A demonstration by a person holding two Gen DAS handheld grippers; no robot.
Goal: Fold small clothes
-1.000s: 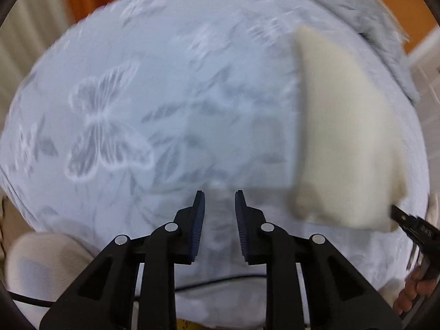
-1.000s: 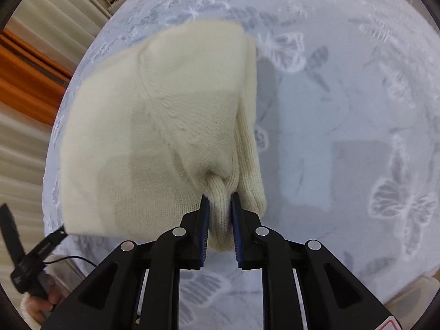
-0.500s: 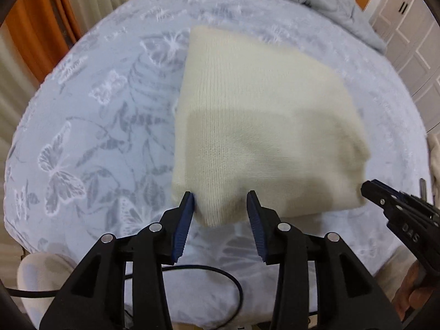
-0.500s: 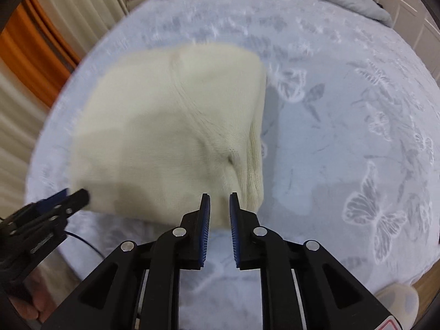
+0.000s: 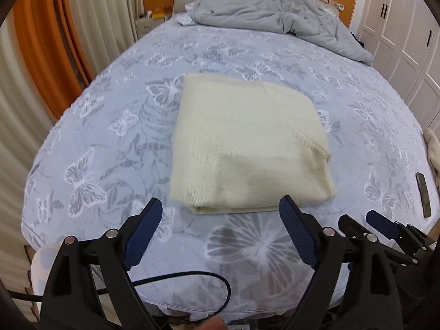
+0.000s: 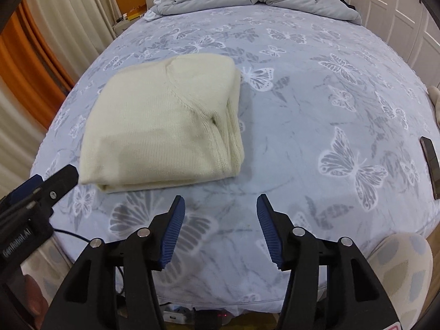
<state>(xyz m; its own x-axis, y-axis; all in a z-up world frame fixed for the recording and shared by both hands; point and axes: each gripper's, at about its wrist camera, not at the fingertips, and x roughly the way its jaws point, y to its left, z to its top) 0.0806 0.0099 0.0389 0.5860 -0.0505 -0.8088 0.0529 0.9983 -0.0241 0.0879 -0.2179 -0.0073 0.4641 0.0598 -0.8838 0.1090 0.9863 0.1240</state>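
Observation:
A cream knitted sweater lies folded into a thick rectangle on the blue butterfly-print bed; it also shows in the right wrist view. My left gripper is open and empty, just short of the fold's near edge. My right gripper is open and empty, near the bed's front edge, to the right of the sweater's near corner. The right gripper also shows in the left wrist view, and the left gripper's tip in the right wrist view.
A crumpled grey duvet lies at the head of the bed. A dark phone-like bar rests near the bed's right edge. A black cable hangs over the front edge. Orange and cream curtains stand left, white wardrobe doors right.
Both grippers have let go of the sweater, opened wide and drawn back toward the bed's front edge. The sweater now lies flat and folded.

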